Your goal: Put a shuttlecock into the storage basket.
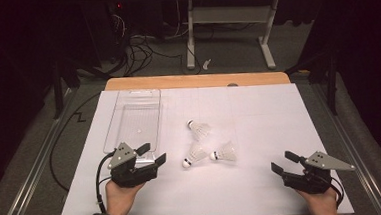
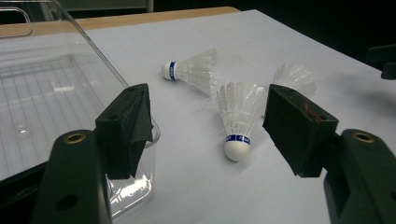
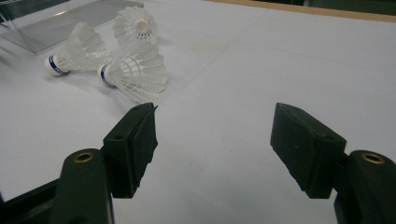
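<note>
Three white shuttlecocks with blue-banded cork heads are lying mid-table, beside the clear tray. I am holding my left gripper and right gripper open, empty.

On the bench a tray lay toward the left, reaching back to the far edge. Three shuttlecocks lay in a loose group near the middle, right of the tray: the far shuttlecock behind the other two, the middle shuttlecock nearer the tray, the right shuttlecock just beside it. The left tool sat at the tray's near end, its one jaw over the rim. The right tool sat near the front right corner, well apart from the shuttlecocks.
</note>
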{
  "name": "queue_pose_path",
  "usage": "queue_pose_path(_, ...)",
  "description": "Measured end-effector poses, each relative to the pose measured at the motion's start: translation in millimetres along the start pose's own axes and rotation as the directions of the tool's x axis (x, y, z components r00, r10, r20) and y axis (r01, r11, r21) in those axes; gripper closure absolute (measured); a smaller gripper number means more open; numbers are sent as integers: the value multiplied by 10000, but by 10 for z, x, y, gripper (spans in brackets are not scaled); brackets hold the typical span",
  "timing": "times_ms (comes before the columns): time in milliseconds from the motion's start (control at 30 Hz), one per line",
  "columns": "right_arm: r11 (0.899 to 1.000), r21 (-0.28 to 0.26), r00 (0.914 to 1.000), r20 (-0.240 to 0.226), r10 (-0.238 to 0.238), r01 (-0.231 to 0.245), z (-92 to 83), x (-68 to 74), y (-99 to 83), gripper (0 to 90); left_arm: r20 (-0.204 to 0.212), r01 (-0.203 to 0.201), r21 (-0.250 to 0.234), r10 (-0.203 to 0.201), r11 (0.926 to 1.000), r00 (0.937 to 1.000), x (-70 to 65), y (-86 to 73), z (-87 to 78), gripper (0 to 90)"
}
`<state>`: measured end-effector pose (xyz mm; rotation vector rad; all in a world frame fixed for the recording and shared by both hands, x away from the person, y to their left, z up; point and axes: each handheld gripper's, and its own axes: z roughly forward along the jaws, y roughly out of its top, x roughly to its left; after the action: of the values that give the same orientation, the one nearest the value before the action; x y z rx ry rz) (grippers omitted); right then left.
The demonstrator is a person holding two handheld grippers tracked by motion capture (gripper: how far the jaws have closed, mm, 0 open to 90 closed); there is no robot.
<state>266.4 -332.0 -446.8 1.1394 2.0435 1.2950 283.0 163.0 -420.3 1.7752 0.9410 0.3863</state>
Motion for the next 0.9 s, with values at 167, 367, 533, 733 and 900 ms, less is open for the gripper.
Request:
queue_pose_path(167,10000,5,10000,-2,-8,8,0,0,0,318,46,0,2,0,10000,10000,-7,10,20,332)
queue_pose_path(367,10000,6,10000,-5,-11,11,0,0,0,317,107,-21,55,21,10000,9999,-28,30,72,333)
queue_pose_path(533,10000,2,10000,-6,-5,5,-1,1,0,318,181,-39,71,38,10000,9998,-45,43,109,333)
queue_pose_path(733,10000,3,10000,-5,-7,7,-1,2,0,318,242,-59,104,57,9999,9997,-57,57,150,333)
queue_pose_path(900,10000,8,10000,-7,-15,15,0,1,0,318,291,-55,112,52,9999,9996,-67,71,177,334)
